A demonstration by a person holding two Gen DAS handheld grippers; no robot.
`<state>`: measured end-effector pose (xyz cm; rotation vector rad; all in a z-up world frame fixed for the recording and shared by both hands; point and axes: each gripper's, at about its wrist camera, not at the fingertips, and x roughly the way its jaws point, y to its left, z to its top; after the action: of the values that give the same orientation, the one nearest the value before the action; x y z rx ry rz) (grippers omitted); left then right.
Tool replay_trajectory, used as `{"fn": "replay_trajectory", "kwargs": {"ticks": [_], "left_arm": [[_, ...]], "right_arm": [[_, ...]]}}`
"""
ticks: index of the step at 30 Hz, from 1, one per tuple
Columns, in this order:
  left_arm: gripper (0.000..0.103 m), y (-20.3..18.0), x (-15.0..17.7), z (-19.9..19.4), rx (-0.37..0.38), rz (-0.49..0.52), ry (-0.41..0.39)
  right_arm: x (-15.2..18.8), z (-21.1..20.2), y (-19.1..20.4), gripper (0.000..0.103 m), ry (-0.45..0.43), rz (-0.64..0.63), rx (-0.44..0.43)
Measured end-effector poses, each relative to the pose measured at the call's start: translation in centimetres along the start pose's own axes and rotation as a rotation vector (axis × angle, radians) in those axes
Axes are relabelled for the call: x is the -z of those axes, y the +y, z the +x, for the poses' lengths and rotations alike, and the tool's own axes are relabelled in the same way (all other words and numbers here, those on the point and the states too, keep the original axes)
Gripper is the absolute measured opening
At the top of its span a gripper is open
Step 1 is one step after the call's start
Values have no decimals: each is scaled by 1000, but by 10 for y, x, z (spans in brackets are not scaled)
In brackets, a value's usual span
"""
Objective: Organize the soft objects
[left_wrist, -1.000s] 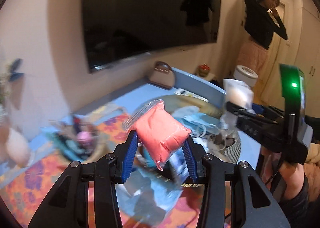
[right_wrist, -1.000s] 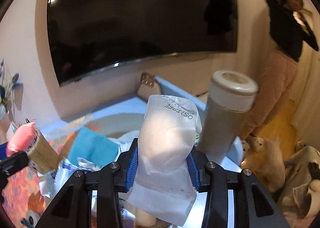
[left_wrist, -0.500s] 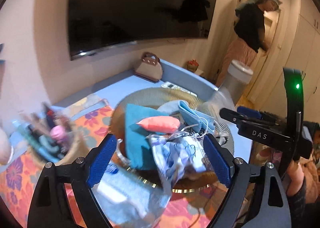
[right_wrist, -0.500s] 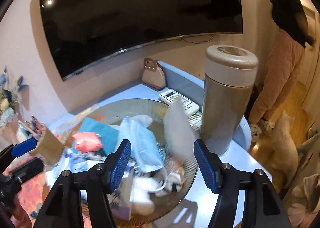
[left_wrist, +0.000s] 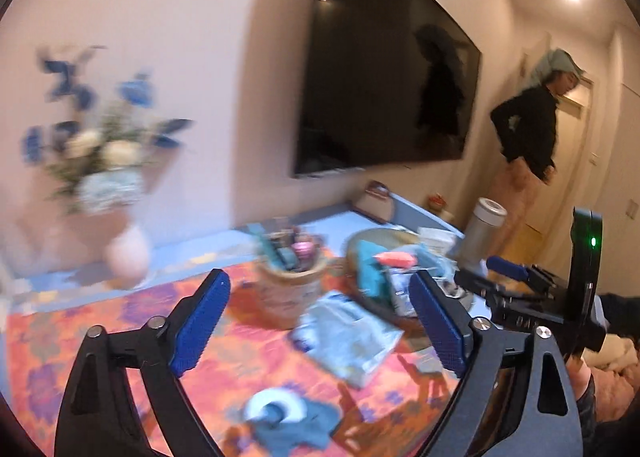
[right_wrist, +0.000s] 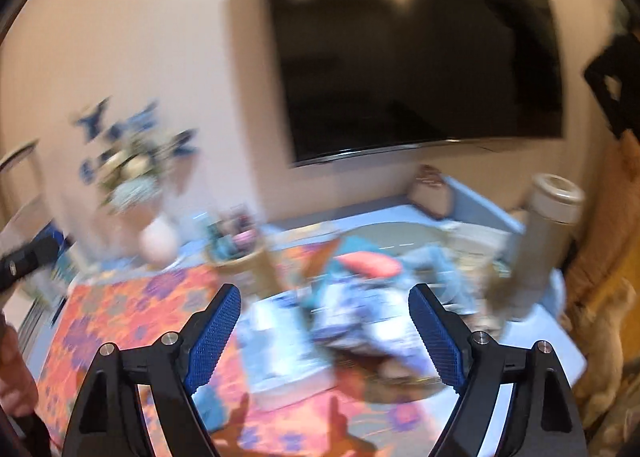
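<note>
No lettering can be read in either of my views at this moment. On my right gripper (left_wrist: pixel 520 321), seen from the left wrist camera, a faint pale mark sits on the black body, too smeared to make out as letters; a green light glows on its upright panel, but that is a lamp, not a sign. The pale blue packet (left_wrist: pixel 348 333) lying on the orange floral cloth (left_wrist: pixel 100 337) carries a dark patch of print at one corner, blurred past reading in both views. The television (right_wrist: pixel 416 57) on the wall is dark, showing only reflected ceiling lights and no characters.
</note>
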<state>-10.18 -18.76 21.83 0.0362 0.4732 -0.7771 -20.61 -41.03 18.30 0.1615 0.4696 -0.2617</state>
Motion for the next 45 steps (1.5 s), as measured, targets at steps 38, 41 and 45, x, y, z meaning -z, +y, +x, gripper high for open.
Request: {"fn": "replay_trajectory", "kwargs": {"ticks": [38, 41, 45], "left_arm": [[96, 131, 172, 53, -439, -168, 287], [96, 122, 164, 60, -419, -122, 301], [96, 104, 137, 66, -306, -103, 282]], "right_arm": [[137, 116, 118, 92, 386, -82, -383], [139, 117, 130, 95, 400, -57, -350], [144, 119, 155, 82, 381, -198, -201]]}}
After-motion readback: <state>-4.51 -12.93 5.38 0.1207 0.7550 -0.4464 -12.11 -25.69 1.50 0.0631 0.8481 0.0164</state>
